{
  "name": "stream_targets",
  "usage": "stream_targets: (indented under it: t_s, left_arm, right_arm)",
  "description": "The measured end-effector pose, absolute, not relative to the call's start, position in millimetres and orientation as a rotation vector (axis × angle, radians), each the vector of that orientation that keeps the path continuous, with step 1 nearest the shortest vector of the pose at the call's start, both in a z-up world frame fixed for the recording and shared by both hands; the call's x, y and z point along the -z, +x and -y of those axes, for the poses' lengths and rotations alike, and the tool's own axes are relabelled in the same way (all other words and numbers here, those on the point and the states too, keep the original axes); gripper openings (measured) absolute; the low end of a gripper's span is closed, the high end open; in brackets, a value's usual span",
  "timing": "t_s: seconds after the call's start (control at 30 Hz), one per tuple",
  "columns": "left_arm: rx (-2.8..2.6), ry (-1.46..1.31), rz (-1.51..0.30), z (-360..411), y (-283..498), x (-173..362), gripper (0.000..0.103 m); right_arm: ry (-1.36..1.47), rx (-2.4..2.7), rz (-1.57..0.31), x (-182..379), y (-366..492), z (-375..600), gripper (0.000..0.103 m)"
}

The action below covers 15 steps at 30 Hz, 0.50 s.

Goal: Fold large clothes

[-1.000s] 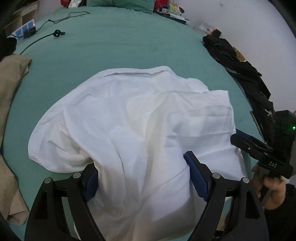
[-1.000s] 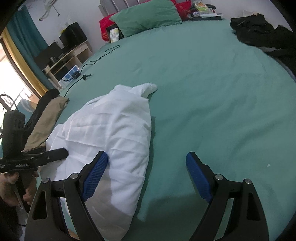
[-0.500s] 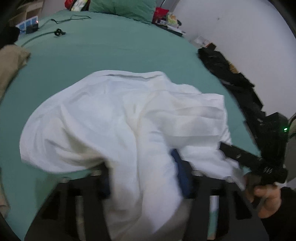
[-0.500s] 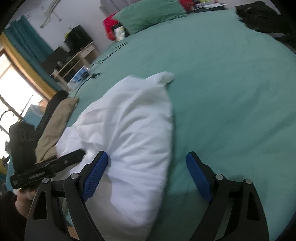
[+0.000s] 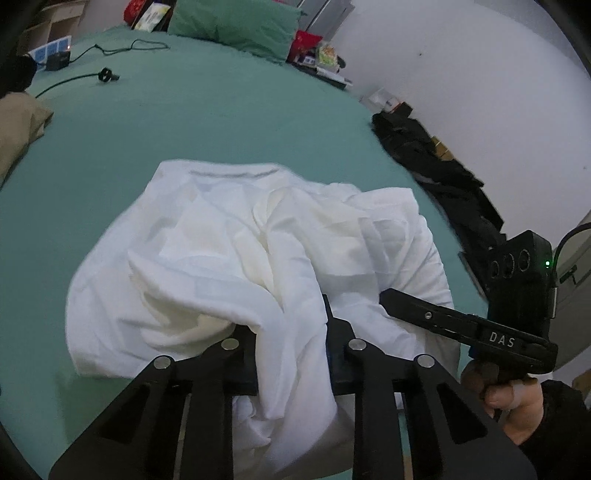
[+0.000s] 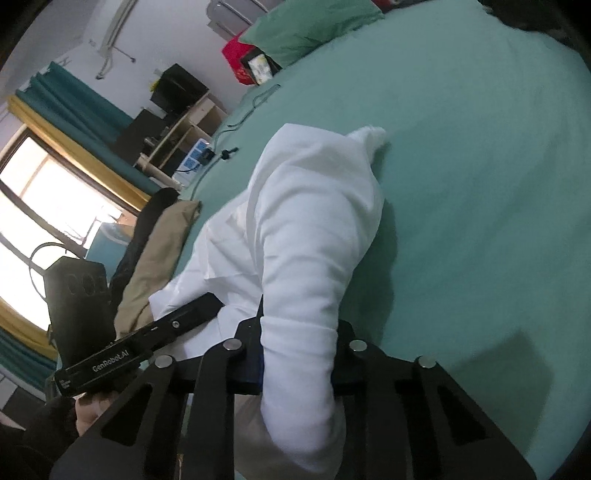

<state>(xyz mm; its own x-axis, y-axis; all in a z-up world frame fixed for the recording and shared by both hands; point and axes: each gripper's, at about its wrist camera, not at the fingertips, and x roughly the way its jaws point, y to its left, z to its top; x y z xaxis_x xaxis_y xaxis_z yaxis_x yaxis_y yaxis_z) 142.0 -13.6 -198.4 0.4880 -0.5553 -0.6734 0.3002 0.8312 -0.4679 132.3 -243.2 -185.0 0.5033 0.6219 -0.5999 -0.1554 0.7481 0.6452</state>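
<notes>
A large white garment point(image 5: 236, 258) lies crumpled on the green bed point(image 5: 207, 118); it also shows in the right wrist view point(image 6: 306, 229). My left gripper point(image 5: 291, 354) is shut on a bunched fold at the garment's near edge. My right gripper point(image 6: 297, 354) is shut on another thick fold of the same garment. In the left wrist view the right gripper point(image 5: 436, 317) comes in from the right, touching the cloth. In the right wrist view the left gripper point(image 6: 177, 325) comes in from the left at the garment's edge.
Black clothes point(image 5: 436, 166) lie along the bed's right edge. A tan garment point(image 5: 18, 125) lies at the left edge, also in the right wrist view point(image 6: 159, 254). A green pillow point(image 5: 236, 26), cables and a charger point(image 5: 59, 59) are at the far end.
Both grippers were open a second ago and have closed on folds of the white garment. The cloth has bunched up and pulled toward the near edge.
</notes>
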Motion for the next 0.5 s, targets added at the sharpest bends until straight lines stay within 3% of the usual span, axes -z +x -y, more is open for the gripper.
stream_targets:
  t_s: [0.5]
  left_arm:
    - [0.533,-0.42,-0.769,-39,137,145,0.022]
  right_arm:
    - [0.586,-0.596,-0.759,121,138,217,0.019]
